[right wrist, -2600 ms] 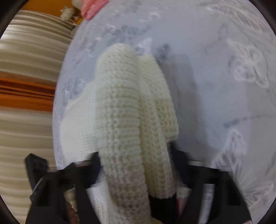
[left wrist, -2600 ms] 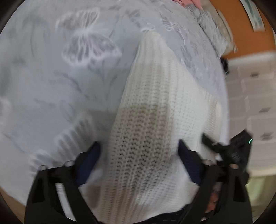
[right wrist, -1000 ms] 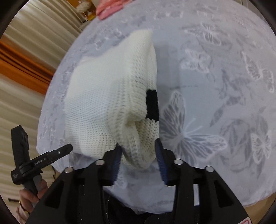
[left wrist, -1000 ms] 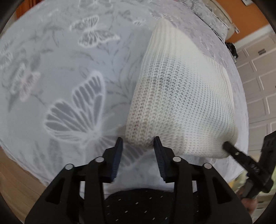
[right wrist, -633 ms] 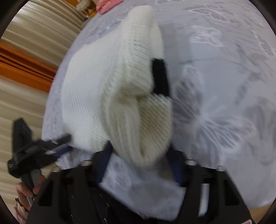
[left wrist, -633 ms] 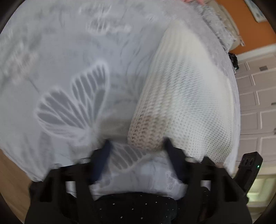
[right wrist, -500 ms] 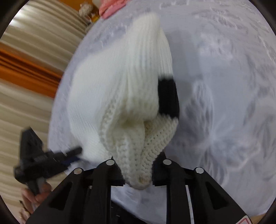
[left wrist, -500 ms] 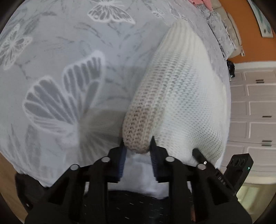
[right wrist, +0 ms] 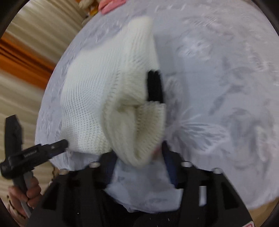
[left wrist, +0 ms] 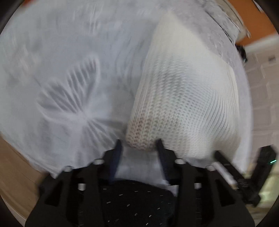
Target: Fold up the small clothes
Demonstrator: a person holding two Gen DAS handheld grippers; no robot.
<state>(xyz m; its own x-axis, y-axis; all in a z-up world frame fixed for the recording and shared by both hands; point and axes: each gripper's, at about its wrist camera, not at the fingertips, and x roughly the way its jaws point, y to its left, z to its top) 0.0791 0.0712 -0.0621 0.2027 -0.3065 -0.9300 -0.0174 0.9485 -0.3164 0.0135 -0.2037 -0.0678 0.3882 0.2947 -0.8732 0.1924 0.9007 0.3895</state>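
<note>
A folded cream knit sweater (left wrist: 184,97) lies on a pale tablecloth with grey butterflies (left wrist: 69,104). My left gripper (left wrist: 139,146) is open, its blue-padded fingers apart on either side of the sweater's near left corner. In the right wrist view the same sweater (right wrist: 104,97) shows a black band (right wrist: 154,85) on a cuff. My right gripper (right wrist: 139,157) is open around the thick near right corner fold. Each gripper shows in the other's view: the right one (left wrist: 244,174) and the left one (right wrist: 34,153). Both frames are blurred.
The near edge of the table (left wrist: 15,167) runs just below my grippers. A pink item (right wrist: 111,5) lies at the far edge. Striped curtains (right wrist: 26,57) hang at the left, white cabinets (left wrist: 263,83) stand at the right. A dark dotted garment (left wrist: 136,200) is below.
Half a second ago both grippers were pinched on the sweater's near corners. Now their fingers have spread apart and the corners rest on the cloth.
</note>
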